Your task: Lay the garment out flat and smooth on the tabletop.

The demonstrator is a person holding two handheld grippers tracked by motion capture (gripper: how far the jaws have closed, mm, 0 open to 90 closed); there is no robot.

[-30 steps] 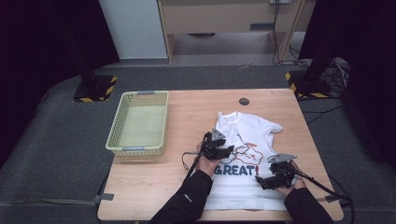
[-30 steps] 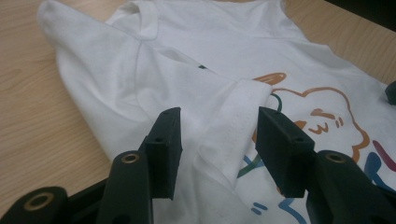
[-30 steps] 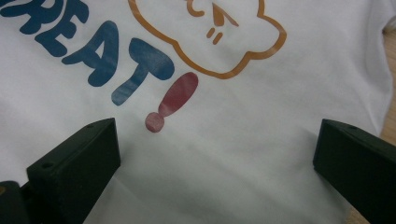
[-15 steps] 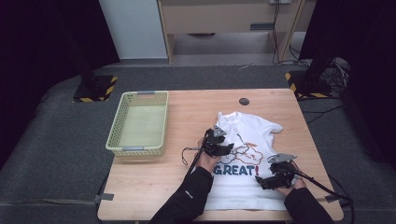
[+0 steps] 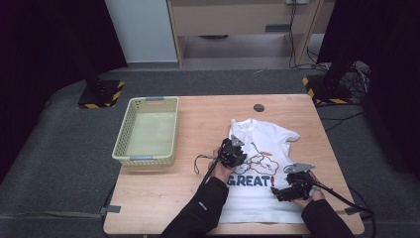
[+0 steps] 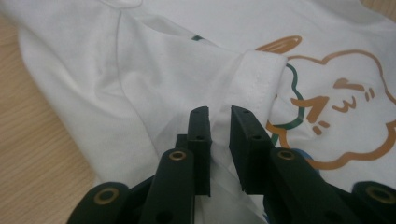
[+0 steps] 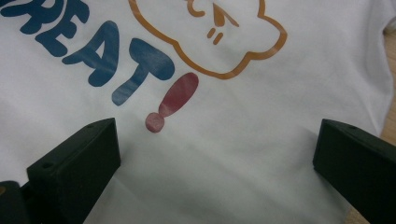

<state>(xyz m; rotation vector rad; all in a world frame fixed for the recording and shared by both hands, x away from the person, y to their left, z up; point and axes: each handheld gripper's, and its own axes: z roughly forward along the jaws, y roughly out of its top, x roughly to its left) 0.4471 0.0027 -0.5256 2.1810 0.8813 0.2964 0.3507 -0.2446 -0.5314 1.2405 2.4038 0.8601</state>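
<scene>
A white T-shirt with an orange cloud drawing and "GREAT!" lies flat on the wooden table. Its left sleeve is folded in over the chest. My left gripper rests on that sleeve. Its jaws have just been closing and now pinch a small ridge of sleeve cloth between the pads. My right gripper hovers low over the shirt's lower right part. It stands wide open over plain cloth just below the red exclamation mark, holding nothing.
A pale green plastic basket stands on the table's left side, with nothing in it. A small black round disc sits near the far edge. Bare wood runs between basket and shirt. Cables trail from both grippers over the near edge.
My left gripper has edged slightly further onto the shirt's left side. The right hand and its gripper have kept still.
</scene>
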